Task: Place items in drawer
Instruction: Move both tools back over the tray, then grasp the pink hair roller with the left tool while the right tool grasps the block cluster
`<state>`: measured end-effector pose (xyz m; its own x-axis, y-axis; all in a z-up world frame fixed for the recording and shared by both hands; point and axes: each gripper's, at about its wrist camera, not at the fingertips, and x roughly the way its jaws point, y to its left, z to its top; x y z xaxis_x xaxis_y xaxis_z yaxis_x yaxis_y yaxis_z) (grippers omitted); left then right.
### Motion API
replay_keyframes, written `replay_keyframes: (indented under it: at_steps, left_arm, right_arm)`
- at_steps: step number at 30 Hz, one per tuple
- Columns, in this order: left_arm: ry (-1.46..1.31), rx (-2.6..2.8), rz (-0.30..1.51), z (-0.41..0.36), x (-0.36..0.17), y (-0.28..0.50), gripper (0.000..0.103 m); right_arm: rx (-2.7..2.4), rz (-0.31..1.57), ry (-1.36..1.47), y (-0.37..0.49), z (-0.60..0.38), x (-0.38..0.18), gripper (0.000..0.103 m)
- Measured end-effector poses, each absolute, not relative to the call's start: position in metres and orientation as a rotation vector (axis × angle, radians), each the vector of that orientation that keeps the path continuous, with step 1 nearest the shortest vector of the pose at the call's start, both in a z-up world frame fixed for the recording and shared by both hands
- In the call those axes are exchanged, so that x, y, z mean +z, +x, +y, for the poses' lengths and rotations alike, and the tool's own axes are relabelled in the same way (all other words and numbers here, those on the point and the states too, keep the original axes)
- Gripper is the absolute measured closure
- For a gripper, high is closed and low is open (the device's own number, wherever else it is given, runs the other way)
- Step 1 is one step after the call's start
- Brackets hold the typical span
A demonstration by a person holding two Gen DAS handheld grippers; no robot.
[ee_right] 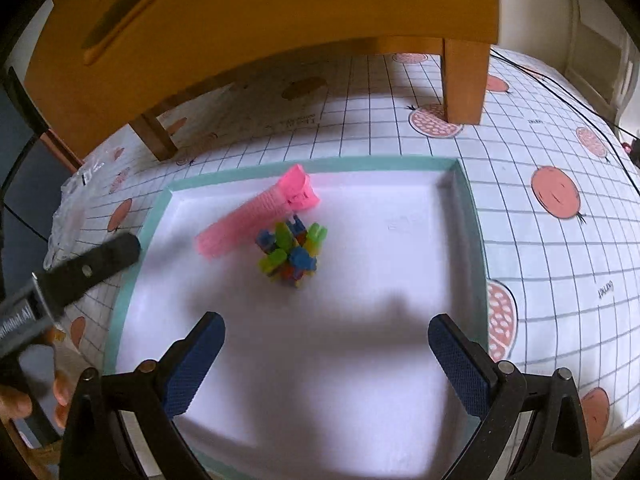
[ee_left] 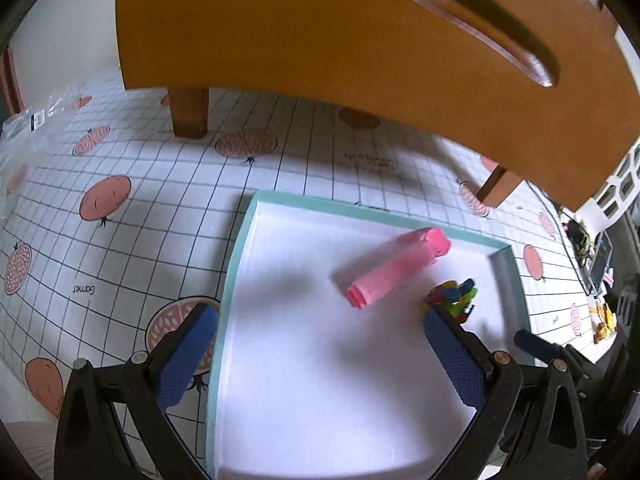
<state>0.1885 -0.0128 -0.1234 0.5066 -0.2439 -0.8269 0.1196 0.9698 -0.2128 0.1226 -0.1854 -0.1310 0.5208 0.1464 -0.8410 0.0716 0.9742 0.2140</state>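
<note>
Gridded white cloth with pomegranate prints covers the counter; an orange wooden cabinet on short legs stands at the far side, slot handle on its front.

Nearest, left wrist view: left claw, blue pads spread wide, nothing between them. It hangs over the near left corner of the drawer — a shallow teal-rimmed tray with a white floor, sitting out on the cloth in front of the cabinet. One finger lies outside the rim, the other over the floor.

Right wrist view: right claw, also wide apart and empty, over the drawer's near half. Its shadow falls on the white floor ahead.

Mid-drawer: cluster of small coloured plastic blocks, greens, blues, a little orange. Just behind and touching it, or nearly so, a pink ribbed roll, lying diagonally with its flared end toward the far rim.

Both items already rest inside the drawer. Clear plastic bag sits off to the left on the cloth; contents unreadable.

Judgement: placing looks done or close to it; what remains is likely returning the drawer to the cabinet, or fetching another item I cannot see.

- Lift both claws straight up before moving sideways, so no pad catches the rim.
- If sliding the drawer, push at both near corners evenly — the tray looks light and could skew.
- Go slowly; the roll could roll, and the blocks look loose.
</note>
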Motion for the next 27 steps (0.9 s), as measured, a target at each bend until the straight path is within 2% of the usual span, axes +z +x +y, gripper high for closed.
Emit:
replay_keyframes:
  at_steps: [4, 16, 27]
  left_arm:
    - [-0.138, -0.229, 1.025, -0.016, -0.129, 0.198, 0.0]
    - [0.0, -0.305, 1.045, -0.048, -0.141, 0.224, 0.0]
    - [0.08, -0.376, 1.078, -0.073, -0.156, 0.239, 0.001]
  right_arm:
    - [0.073, 1.017, 0.205, 0.133, -0.177, -0.131, 0.004]
    - [0.083, 1.048, 0.168, 0.162, -0.17, -0.144, 0.028]
    - [0.094, 1.054, 0.176, 0.168, -0.173, -0.147, 0.063]
